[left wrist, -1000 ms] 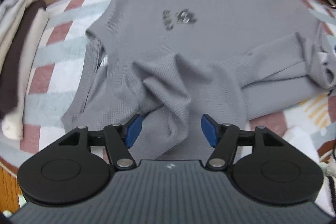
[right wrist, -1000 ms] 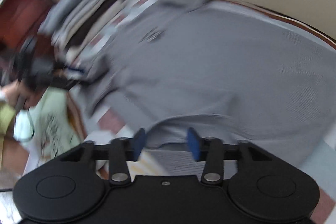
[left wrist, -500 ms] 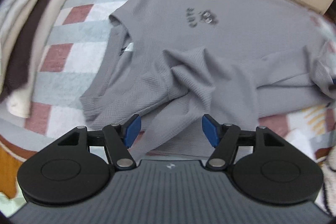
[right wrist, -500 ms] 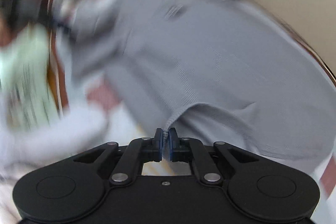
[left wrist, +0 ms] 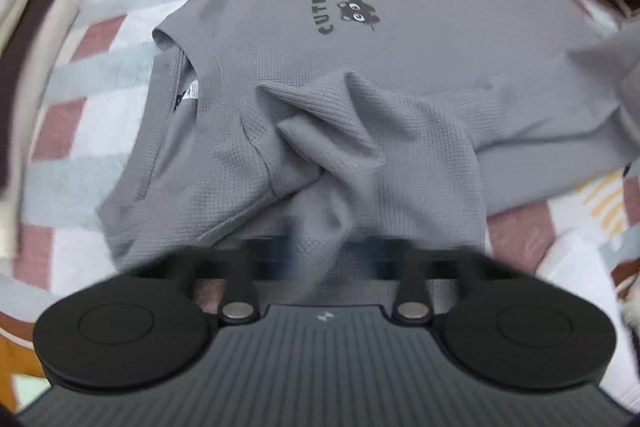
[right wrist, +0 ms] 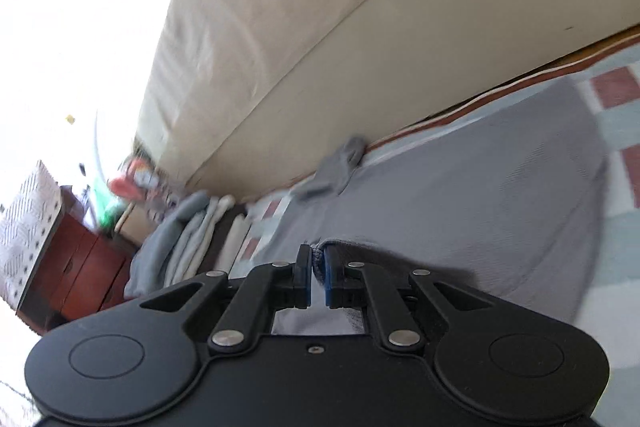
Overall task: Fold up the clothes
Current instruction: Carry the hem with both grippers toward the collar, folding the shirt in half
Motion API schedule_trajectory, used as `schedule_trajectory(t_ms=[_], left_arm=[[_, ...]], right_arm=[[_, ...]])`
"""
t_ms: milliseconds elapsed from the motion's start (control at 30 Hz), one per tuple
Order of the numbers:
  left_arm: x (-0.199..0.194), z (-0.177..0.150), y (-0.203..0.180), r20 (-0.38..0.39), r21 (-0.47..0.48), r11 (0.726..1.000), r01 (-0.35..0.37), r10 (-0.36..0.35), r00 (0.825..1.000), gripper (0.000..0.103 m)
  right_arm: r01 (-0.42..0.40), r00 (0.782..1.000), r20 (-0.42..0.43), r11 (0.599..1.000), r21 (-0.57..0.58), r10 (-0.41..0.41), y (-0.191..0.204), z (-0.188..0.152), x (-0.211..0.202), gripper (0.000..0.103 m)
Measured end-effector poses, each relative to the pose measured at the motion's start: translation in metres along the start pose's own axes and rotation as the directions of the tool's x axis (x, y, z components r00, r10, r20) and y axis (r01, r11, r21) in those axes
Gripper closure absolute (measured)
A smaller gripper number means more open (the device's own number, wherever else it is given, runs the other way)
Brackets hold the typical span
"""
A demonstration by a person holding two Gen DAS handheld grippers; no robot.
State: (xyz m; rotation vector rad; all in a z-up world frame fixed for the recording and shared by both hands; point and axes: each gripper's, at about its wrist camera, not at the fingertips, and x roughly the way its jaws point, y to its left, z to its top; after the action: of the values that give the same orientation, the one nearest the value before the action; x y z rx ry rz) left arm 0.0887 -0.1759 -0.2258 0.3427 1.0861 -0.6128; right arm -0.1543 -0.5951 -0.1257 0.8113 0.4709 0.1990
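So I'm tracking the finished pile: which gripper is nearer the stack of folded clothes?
Left. The left gripper sits at the grey sweater's hem, near the stack of folded clothes; the right gripper holds the far sleeve.

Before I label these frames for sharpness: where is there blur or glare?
Left wrist view: the tongs are smeared by motion, while the print on the grey sweater reads sharp. Right wrist view: blown-out white glare upper left, tongs crisp.

You see grey waffle-knit sweater (left wrist: 400, 39), black "CUTE" cat print (left wrist: 346, 15); blanket (left wrist: 92, 59) checked maroon, pale blue, white; cushion (right wrist: 320, 27) cream; grippers' pads (right wrist: 327, 275) blue.
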Motion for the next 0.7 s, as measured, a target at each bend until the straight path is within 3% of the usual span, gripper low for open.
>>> schedule_trajectory(t_ms=[100, 233, 367, 567, 600, 633, 700], left_arm=[[-0.024, 0.004, 0.009, 0.085, -0.08, 0.997, 0.006, 0.001, 0.996, 0.099], [-0.081, 0.014, 0.027, 0.248, -0.136, 0.99, 0.027, 0.008, 0.969, 0.099], [-0.129, 0.024, 0.05, 0.372, -0.178, 0.984, 0.023, 0.046, 0.927, 0.101], [-0.186, 0.017, 0.065, 0.536, -0.24, 0.963, 0.123, 0.025, 0.844, 0.103], [-0.189, 0.015, 0.067, 0.536, -0.24, 0.963, 0.126, 0.023, 0.844, 0.103], [-0.186, 0.014, 0.067, 0.514, -0.238, 0.964, 0.119, 0.022, 0.857, 0.103], [-0.175, 0.011, 0.066, 0.463, -0.23, 0.968, 0.102, 0.017, 0.886, 0.103]], right_arm=[[0.008, 0.997, 0.077, 1.0, 0.011, -0.009, -0.005, 0.001, -0.023, 0.095], [0.024, 0.99, 0.139, 0.998, 0.053, -0.031, -0.013, 0.003, -0.051, 0.095], [0.034, 0.984, 0.17, 0.996, 0.084, -0.048, -0.017, 0.002, -0.067, 0.095], [-0.021, 0.962, 0.272, 0.991, 0.13, -0.016, -0.025, -0.003, -0.098, 0.095], [-0.032, 0.958, 0.286, 0.993, 0.117, -0.003, -0.022, -0.005, -0.102, 0.095], [-0.015, 0.958, 0.288, 0.996, 0.09, -0.011, -0.017, -0.008, -0.106, 0.095], [0.11, 0.962, 0.247, 0.994, 0.026, -0.113, -0.006, -0.015, -0.106, 0.095]])
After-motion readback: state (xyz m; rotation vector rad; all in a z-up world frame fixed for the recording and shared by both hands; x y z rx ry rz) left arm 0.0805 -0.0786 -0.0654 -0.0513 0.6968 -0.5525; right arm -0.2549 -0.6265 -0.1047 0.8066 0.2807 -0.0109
